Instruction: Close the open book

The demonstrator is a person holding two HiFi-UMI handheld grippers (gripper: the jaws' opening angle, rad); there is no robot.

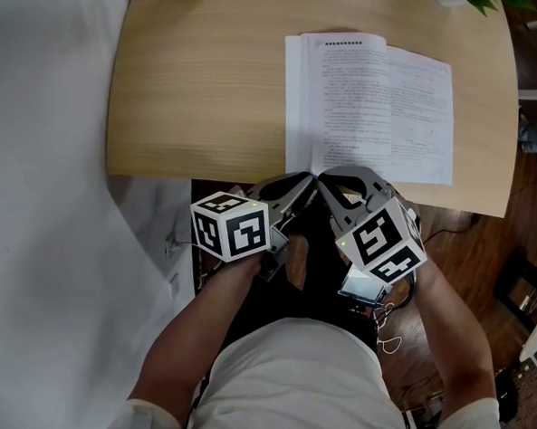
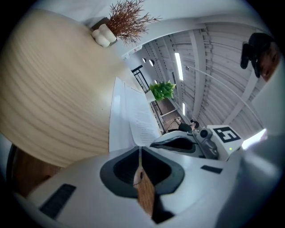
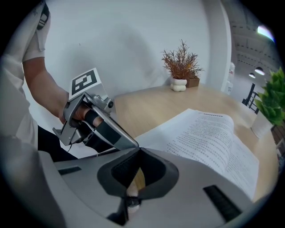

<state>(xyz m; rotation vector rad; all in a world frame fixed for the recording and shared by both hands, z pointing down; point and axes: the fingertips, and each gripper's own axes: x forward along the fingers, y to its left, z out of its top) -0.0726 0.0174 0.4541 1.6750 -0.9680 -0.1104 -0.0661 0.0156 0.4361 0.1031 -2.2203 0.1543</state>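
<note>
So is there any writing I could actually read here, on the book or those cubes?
Open book: dense printed lines under a heading, all too small to read.
Cube on left gripper: black-and-white square patterns, no words.
Cube on right gripper: likewise, no words.

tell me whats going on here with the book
A person holds a gripper in each hand at the near edge of a wooden table. The book lies open on it, not yet closed. The left gripper and right gripper both have their fingers shut and empty, tips close together by the book's near edge.
</note>
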